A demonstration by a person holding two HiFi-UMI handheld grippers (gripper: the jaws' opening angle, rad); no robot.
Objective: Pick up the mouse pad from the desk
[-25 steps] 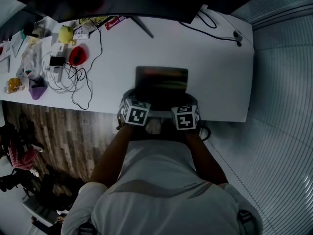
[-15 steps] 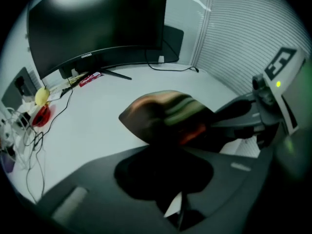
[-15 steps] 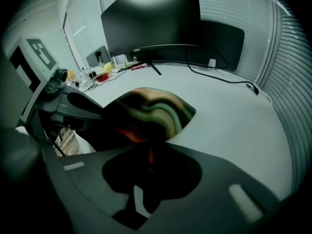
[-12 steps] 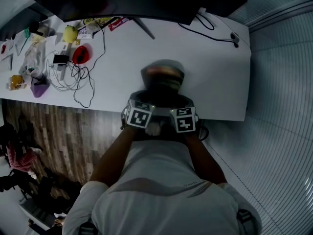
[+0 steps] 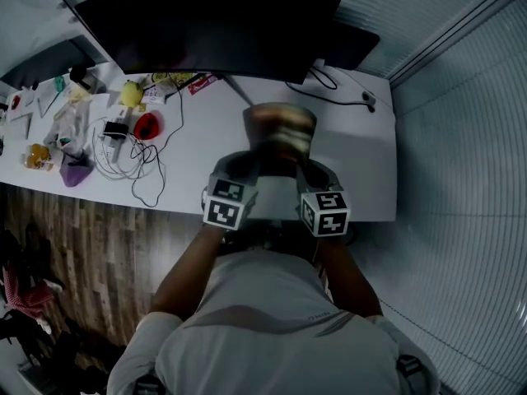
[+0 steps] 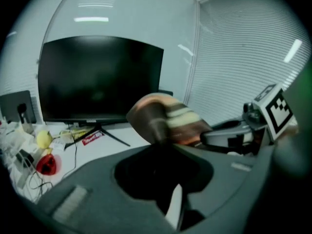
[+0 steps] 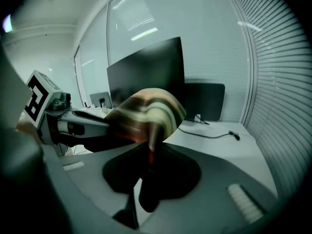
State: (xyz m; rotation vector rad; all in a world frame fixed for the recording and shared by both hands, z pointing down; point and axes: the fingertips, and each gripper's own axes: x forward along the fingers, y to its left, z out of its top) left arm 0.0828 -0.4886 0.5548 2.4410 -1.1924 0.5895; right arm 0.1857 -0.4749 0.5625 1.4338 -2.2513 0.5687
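Lying at the left end of the worktop [image 5: 193, 151] are tangled cables [image 5: 123, 151] and a red object [image 5: 146, 126] (well apart from the grippers). The left gripper [image 6: 163, 139] is pinching the near left edge of the mouse pad [image 5: 280, 132], its jaws having just been closing on it, and the pad is bowing upward, held clear of the worktop. The right gripper [image 7: 148, 147] is clamping the near right edge, its jaws likewise having just been closing with the pad between them.
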